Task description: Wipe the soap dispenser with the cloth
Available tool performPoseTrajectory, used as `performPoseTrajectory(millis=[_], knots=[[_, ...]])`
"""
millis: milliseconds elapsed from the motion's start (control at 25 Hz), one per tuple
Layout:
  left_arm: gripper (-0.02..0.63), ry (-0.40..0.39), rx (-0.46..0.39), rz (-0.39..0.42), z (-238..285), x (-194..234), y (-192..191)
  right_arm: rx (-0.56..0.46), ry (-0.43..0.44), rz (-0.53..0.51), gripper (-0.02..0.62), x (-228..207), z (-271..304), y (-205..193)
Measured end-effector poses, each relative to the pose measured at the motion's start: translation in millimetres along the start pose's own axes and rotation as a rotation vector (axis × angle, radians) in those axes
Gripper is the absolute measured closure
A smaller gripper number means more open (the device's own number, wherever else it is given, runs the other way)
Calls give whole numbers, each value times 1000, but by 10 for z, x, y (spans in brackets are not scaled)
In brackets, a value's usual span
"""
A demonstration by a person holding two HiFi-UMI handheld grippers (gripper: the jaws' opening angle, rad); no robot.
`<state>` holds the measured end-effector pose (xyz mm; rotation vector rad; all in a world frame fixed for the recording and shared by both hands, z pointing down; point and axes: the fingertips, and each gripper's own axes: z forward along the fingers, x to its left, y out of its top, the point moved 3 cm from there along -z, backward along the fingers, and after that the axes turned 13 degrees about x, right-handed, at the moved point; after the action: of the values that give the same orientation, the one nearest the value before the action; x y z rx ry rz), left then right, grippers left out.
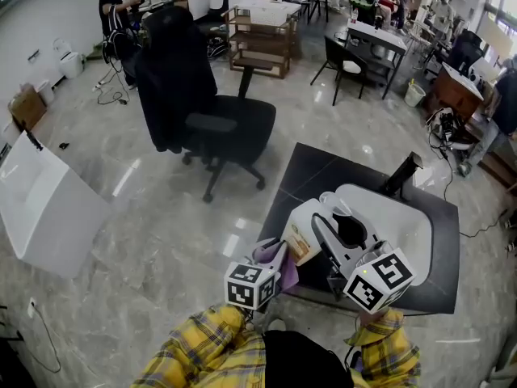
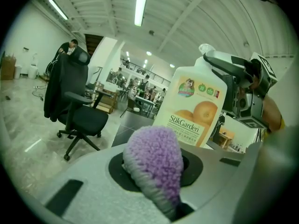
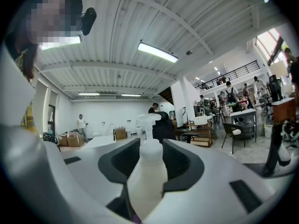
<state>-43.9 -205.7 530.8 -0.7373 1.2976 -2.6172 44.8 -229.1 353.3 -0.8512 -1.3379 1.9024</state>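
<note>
- Closest to me were my plaid sleeves (image 1: 212, 339), and just past them both tools met over the near edge of the dark surface (image 1: 319, 164), so the work sat right under my eyes.
- My right gripper (image 3: 150, 158) had its jaws clamped on the upper body of the soap dispenser (image 2: 195, 111), just below the pump. I judged that hold was chosen to steady the bottle while leaving the labelled front bare for wiping.
- That gripper lay roughly level, which kept the dispenser upright with its pump at the top.
- The dispenser stood at the near left part of the surface, just beside the white basin (image 1: 401, 221). I could not tell whether its base rested on the surface or hung clear of it.
- My left gripper (image 1: 273, 267) had its jaws closed on the purple cloth (image 2: 154, 154), pinched at the back so a fluffy wad stuck out ahead of the tips. That put soft fabric, not hard plastic, nearest the bottle.
- The wad sat low against the label side, very near it; contact was not clear from either view.
- An office chair (image 1: 212, 128) stood well apart on the floor, out of the way.
</note>
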Motion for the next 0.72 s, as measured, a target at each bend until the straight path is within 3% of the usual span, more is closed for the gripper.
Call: performPoseTrajectory(millis=[400, 720], knots=[[549, 5, 64, 16, 80, 21, -118, 4, 0, 1, 456, -1, -6, 6], [549, -42, -41, 22, -208, -132, 187, 17, 77, 17, 452, 45, -22, 16]])
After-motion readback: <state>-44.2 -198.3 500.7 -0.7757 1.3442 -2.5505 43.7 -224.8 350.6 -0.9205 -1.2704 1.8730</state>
